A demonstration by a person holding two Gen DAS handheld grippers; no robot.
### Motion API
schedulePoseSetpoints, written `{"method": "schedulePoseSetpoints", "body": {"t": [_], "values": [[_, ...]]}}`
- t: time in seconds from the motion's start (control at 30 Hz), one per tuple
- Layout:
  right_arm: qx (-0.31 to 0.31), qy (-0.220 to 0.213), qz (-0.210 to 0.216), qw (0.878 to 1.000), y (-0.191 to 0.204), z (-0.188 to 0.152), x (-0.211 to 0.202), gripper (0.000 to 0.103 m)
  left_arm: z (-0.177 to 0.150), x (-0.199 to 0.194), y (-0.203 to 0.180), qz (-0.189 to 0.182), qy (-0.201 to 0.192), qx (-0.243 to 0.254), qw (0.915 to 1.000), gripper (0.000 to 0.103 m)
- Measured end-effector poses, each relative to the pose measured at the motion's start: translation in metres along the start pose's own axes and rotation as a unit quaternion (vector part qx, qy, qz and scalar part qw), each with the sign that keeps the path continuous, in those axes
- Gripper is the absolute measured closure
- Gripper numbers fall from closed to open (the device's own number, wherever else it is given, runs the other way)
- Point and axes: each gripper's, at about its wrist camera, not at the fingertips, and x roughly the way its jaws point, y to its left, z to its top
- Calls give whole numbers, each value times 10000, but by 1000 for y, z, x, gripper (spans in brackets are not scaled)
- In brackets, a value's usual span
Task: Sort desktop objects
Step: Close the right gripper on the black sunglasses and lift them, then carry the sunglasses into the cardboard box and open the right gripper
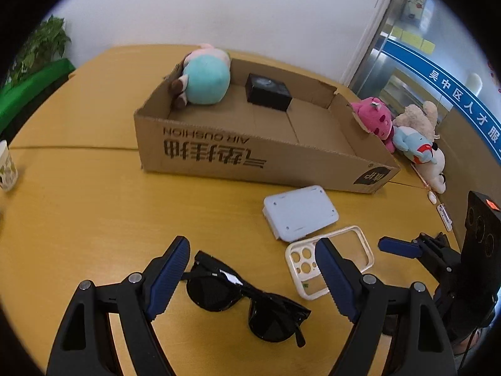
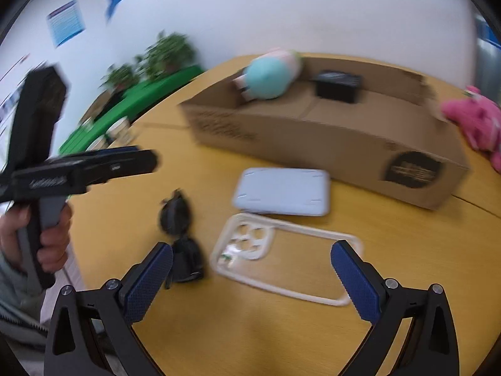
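Cardboard box [image 1: 250,156] reads "AIR CUSHION" (upside down).

Potted plant [image 1: 43,44] and paper cup [image 1: 7,166] flank the table [image 1: 94,206].

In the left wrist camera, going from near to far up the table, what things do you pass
sunglasses → cream phone case → pale blue-grey flat box → cardboard box → black box inside it, with the teal plush toy beside it at the far end.

Folded black sunglasses [image 1: 247,297], a clear phone case [image 1: 330,261] and a flat white device [image 1: 300,211] lie before the cardboard box [image 1: 250,156].
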Motion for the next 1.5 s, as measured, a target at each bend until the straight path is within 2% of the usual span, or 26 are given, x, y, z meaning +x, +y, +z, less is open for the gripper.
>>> {"method": "schedulePoseSetpoints", "body": {"t": [0.07, 0.23, 0.3, 0.33, 0.4, 0.53, 0.67, 0.83, 0.93, 1.17, 1.33, 1.5], "values": [[-221, 146, 282, 9993, 17, 0, 14, 6, -6, 2, 10, -84, 130, -200, 9997, 21], [-551, 569, 932, 9925, 44, 0, 47, 26, -17, 8, 29, -321, 338, -598, 9971, 22], [-585, 719, 1126, 9893, 48, 2, 58, 46, -20, 15, 35, -460, 440, -745, 9952, 23], [-625, 824, 1180, 9876, 51, 4, 64, 52, -21, 19, 38, -523, 493, -821, 9940, 25], [-711, 954, 1235, 9852, 56, 6, 75, 72, -23, 27, 43, -677, 632, -956, 9911, 34], [-834, 1177, 1231, 9819, 66, 6, 86, 75, -26, 42, 47, -948, 816, -1108, 9859, 46], [-868, 1324, 1184, 9803, 70, 5, 91, 79, -28, 54, 48, -1166, 966, -1174, 9815, 63], [-776, 1463, 1208, 9788, 74, -1, 100, 85, -30, 62, 50, -1256, 1072, -1248, 9783, 83], [-722, 1360, 1225, 9804, 74, -3, 96, 86, -31, 62, 54, -1322, 1033, -1317, 9770, 83], [-649, 1164, 1235, 9834, 71, -4, 86, 88, -21, 48, 44, -1309, 759, -1043, 9830, 87], [-665, 711, 1195, 9881, 70, 8, 63, 88, -1, 30, 34, -1360, 465, -834, 9861, 88], [-694, 170, 1037, 9920, 66, 26, 36, 88, 37, 12, 11, -1421, 199, -342, 9891, 88]]}}
